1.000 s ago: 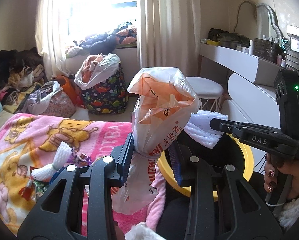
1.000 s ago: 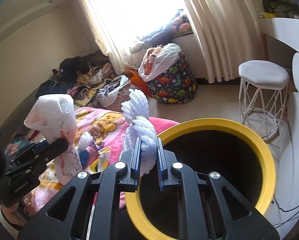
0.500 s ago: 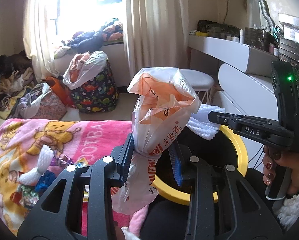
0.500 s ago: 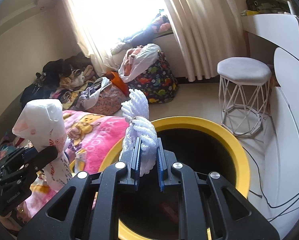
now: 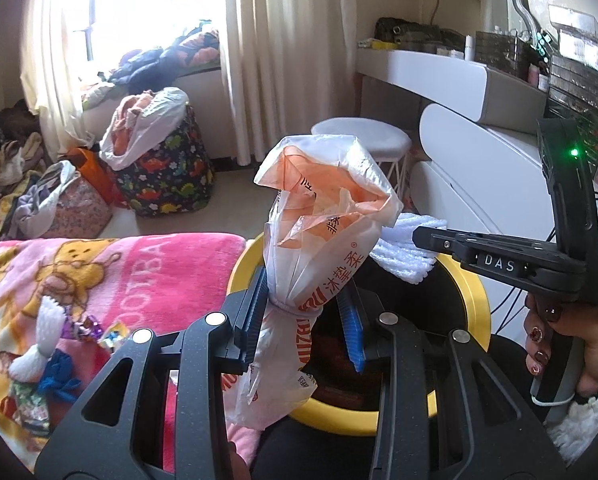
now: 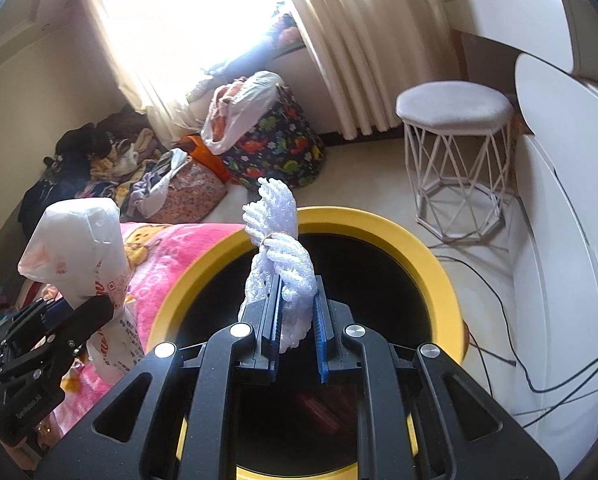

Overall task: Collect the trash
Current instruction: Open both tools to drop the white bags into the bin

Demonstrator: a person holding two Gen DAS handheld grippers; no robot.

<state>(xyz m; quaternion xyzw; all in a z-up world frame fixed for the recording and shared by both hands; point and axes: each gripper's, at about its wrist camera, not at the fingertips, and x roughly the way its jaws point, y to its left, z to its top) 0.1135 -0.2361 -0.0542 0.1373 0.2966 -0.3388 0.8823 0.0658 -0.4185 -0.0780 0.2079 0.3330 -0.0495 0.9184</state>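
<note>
Both grippers have shifted from over the pink blanket to above the yellow-rimmed bin since a second ago; more of the rim shows now, less of the bed.

Left gripper point(image 5: 305, 312): jaws partly closed, pinching the knotted neck of a white and orange plastic bag point(image 5: 323, 216). The bag stands upright above the jaws, its tail hanging below, over the near-left edge of the bin point(image 5: 475, 300).

Right gripper point(image 6: 297, 312): jaws nearly closed, clamped on a white foam net point(image 6: 283, 248) that sticks up over the bin's dark opening.

Bed with pink blanket point(image 5: 111, 264) touches the bin's left side; small wrappers and another foam piece point(image 5: 45, 334) lie on it. White stool point(image 6: 455, 152), dinosaur-print laundry bag point(image 6: 275, 148), clothes piles, curtains and cables on the floor lie beyond. The white vanity bench point(image 5: 427, 66) is at right.
</note>
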